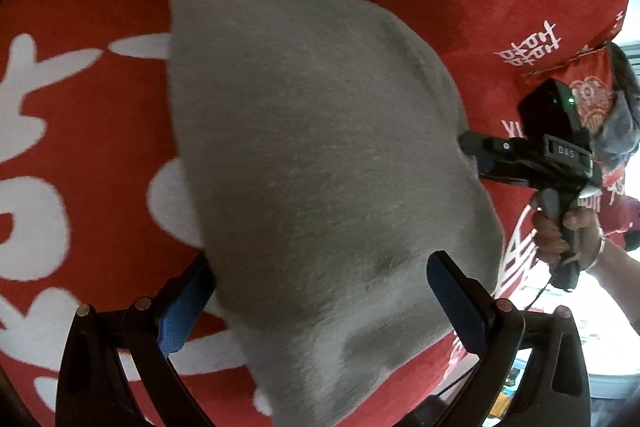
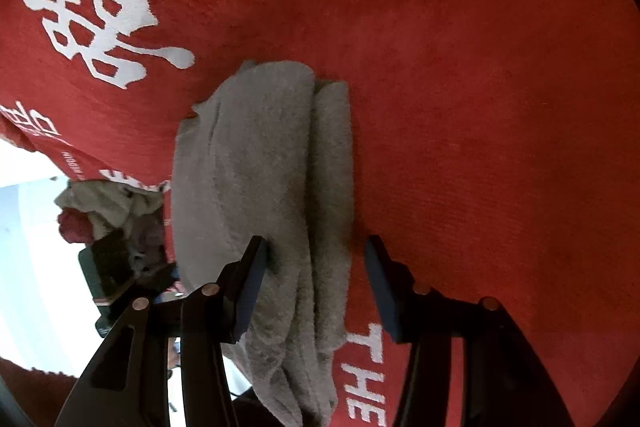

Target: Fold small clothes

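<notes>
Biggest thing here is the red cloth point(image 1: 100, 7) with white lettering, it covers the whole surface under both tools. One of those.

On it sits one grey towel point(image 1: 312, 147), fuzzy, folded into a long thick bundle with a few layers showing along its edge in the right wrist view point(image 2: 272, 167). It lies right in front of and between both tools.

Left gripper point(image 1: 320, 291): pointing steeply down at the towel, jaws spread wide, one blue-padded finger point(image 1: 184, 311) at the towel's left edge and the other on top of the fabric. Not pinching as far as I can see, the towel just fills the gap.

Right gripper point(image 2: 316, 275): angled down, jaws about half apart. Its left finger point(image 2: 252, 283) presses into the towel's side, the right one sits clear over bare red cloth, so nothing clamped.

From the left view you can see the person's right hand point(image 1: 560, 231) wrapped around that tool's handle, bracelet on the wrist, tips at the towel's far right edge.

One small heap of other clothes point(image 2: 108, 207) sits off to the left of the right tool, past the cloth's edge.
</notes>
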`<state>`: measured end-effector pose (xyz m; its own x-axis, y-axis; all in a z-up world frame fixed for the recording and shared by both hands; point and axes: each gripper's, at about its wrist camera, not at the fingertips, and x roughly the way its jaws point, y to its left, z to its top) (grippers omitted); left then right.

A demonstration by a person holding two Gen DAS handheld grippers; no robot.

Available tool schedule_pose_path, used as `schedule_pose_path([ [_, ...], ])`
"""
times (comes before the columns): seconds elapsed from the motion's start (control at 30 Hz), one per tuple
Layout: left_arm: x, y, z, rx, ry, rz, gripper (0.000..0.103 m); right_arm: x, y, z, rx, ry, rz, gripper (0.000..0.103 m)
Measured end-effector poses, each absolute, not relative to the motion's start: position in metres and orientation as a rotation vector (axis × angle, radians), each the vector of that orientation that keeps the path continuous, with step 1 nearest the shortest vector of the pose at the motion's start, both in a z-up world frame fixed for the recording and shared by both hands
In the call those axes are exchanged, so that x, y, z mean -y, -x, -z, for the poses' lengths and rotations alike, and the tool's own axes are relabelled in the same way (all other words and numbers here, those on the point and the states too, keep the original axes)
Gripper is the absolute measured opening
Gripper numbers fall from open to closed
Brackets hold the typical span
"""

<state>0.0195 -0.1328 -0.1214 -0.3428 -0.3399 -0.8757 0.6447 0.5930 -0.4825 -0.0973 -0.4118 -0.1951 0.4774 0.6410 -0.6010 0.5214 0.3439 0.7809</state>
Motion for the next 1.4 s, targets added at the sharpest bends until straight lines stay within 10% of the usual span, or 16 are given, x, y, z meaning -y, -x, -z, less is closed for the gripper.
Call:
schedule_pose_path([
  [0.4, 0.135, -0.020, 0.127, -1.625, -0.229, 1.012, 0.102, 0.399, 0.057, 0.210, -1.073, -1.355, -0.287, 0.057],
  [0.67, 0.122, -0.015, 0.098, -1.521, -0.231, 0.981, 0.048, 0.386, 0.056, 0.181, -1.074, -1.352, -0.215, 0.037],
  [1.4, -0.030, 0.004, 0.019, -1.446, -0.237, 0.981, 0.047, 0.250, 0.077, 0.076, -0.979, -1.370, -0.326, 0.036],
])
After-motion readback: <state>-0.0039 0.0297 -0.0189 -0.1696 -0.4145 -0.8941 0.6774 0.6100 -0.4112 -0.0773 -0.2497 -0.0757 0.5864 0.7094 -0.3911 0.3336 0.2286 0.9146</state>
